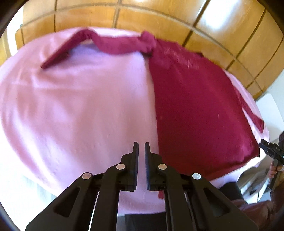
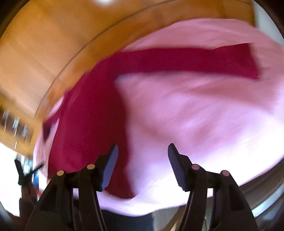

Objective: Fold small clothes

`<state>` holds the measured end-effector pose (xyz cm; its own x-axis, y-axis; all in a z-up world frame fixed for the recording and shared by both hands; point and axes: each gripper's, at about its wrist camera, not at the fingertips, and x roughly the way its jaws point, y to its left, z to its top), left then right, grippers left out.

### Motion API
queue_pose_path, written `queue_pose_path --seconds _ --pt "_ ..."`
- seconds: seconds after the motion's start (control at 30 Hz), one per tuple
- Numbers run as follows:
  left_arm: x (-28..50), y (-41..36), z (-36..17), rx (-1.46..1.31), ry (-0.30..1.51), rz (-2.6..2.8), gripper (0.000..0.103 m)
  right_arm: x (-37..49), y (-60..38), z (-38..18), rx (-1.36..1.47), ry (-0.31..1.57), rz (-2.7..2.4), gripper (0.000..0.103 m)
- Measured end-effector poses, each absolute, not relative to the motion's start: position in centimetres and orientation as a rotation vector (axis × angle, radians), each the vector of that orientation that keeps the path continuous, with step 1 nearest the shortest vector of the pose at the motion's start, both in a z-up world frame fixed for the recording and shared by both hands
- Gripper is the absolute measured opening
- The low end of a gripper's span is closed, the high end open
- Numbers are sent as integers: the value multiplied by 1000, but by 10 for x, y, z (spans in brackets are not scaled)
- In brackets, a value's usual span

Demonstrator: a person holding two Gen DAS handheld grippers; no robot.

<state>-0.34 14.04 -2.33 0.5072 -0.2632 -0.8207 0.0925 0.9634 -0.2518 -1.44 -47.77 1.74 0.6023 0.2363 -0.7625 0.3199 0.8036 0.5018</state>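
Nearest to us, the left hand-held gripper [image 1: 141,147] hangs over the pink cloth [image 1: 79,110] that covers the table; its jaws stand almost together, with only a thin slit between them and nothing caught inside. The right hand-held gripper [image 2: 142,151] has its jaws well apart and also empty, and it sits above the near edge of the dark red garment [image 1: 195,106], where red meets pink. The right wrist view is much blurred, so we cannot read fine detail there. The garment lies flat on the right part of the pink cloth, its body already narrowed into a long panel. Farther away, one long sleeve [image 1: 113,44] stretches out to the left across the pink cloth, with a small bunch of fabric at the shoulder. We judge that one side fold is done and both grippers are free between grasps. The next move probably calls for taking this stretched sleeve near its cuff and laying it back over the body, without dragging the panel. Behind all is a wooden panelled wall [image 1: 159,16].
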Motion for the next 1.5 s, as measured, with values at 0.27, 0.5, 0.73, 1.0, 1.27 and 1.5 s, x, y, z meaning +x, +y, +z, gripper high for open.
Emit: queue_pose_path --seconds 0.27,0.5,0.73,1.0,1.27,1.5 --pt "18 104 -14 -200 970 -268 4 3 -589 -4 860 788 -450 61" --pt "29 55 -17 -126 979 -360 4 47 -623 -9 786 824 -516 8" --pt "33 33 -45 -67 1075 -380 4 40 -643 -2 662 819 -609 7" --pt "33 52 -42 -139 1056 -377 4 44 -636 -8 622 803 -643 71" --pt "39 155 -19 -355 930 -131 44 82 -533 41 543 726 -362 86" --pt "62 261 -20 -602 884 105 44 145 -355 43 399 793 93 87"
